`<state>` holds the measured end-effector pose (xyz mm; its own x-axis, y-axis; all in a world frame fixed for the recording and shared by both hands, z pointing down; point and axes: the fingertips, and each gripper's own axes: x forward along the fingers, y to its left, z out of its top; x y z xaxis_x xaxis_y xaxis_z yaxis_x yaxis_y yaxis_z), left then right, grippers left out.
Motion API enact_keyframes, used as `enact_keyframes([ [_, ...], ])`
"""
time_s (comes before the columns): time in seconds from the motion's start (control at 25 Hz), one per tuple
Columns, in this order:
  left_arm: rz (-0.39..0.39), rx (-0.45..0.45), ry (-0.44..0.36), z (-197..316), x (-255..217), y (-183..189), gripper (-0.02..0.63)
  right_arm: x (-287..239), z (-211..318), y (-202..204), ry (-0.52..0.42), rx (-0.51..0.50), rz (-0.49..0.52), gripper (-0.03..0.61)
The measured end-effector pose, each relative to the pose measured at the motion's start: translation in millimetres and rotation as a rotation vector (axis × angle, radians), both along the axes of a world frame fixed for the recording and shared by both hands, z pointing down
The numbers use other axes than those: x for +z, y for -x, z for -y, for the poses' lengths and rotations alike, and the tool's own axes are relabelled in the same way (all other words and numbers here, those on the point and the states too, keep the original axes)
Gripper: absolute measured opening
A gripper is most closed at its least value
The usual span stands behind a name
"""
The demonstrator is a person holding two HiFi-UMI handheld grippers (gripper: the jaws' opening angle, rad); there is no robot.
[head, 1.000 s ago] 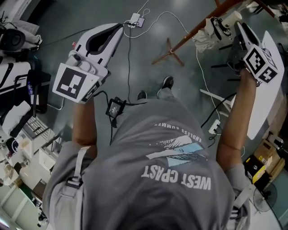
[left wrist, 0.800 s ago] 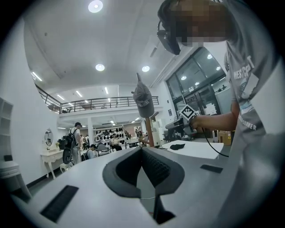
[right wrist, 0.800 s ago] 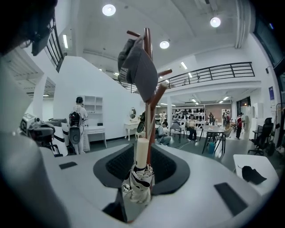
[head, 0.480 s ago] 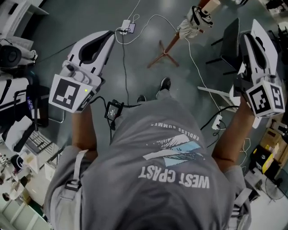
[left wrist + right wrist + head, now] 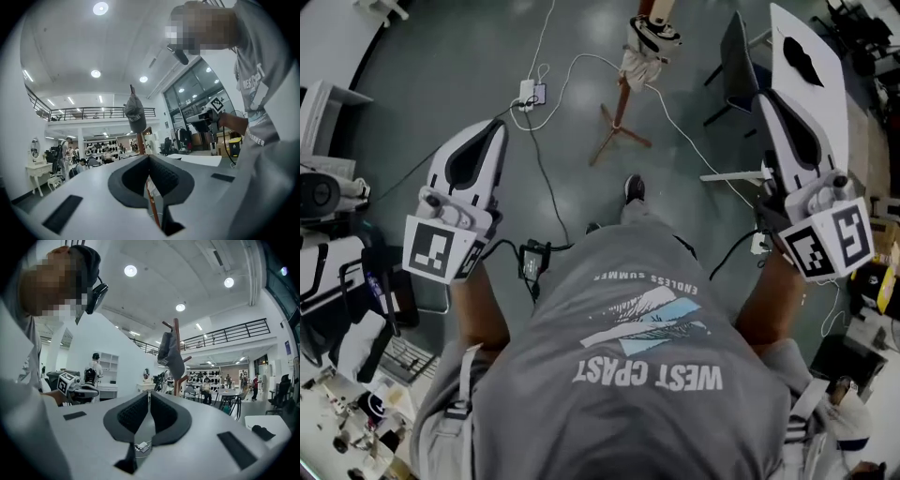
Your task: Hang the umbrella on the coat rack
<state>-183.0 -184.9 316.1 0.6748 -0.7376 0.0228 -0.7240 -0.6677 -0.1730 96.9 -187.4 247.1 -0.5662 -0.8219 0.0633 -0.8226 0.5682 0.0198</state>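
The left gripper (image 5: 149,157) is closed: its dark pads meet at the tip and nothing sits between them. The right gripper (image 5: 149,393) has just been closing, and its pads now stand together at the tip, also with nothing between them. Both grippers point level and forward, held out on either side of the person's grey shirt (image 5: 647,347), the left one lower in the head view than the right.

The umbrella (image 5: 643,45) hangs folded near the top of the coat rack (image 5: 620,105). The rack stands on the floor (image 5: 441,84) ahead of the person, between the two grippers in the head view and well apart from both. In each gripper view the umbrella hangs against the rack's brown pole, above and beyond the jaw tips.

A white cable (image 5: 581,61) runs across the floor past the rack's legs to a power strip (image 5: 530,93). A dark chair (image 5: 736,61) and a white table (image 5: 811,94) stand near the right gripper.
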Motion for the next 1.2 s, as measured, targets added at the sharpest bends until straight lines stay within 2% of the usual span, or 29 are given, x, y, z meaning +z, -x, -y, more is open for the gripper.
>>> enact_keyframes([
  [0.2,-0.001,0.047,0.000,-2.8,1.2,-13.6,0.017,11.0,-18.7,-5.6,0.015,0.013,0.001,0.028],
  [0.52,0.000,0.070,0.012,-7.3,1.4,-24.9,0.017,24.7,-26.8,-3.4,0.053,-0.011,-0.012,0.028],
  [1.2,0.000,0.059,0.030,-0.1,8.7,-26.2,0.017,34.0,-9.2,0.6,0.076,-0.036,0.000,0.028],
])
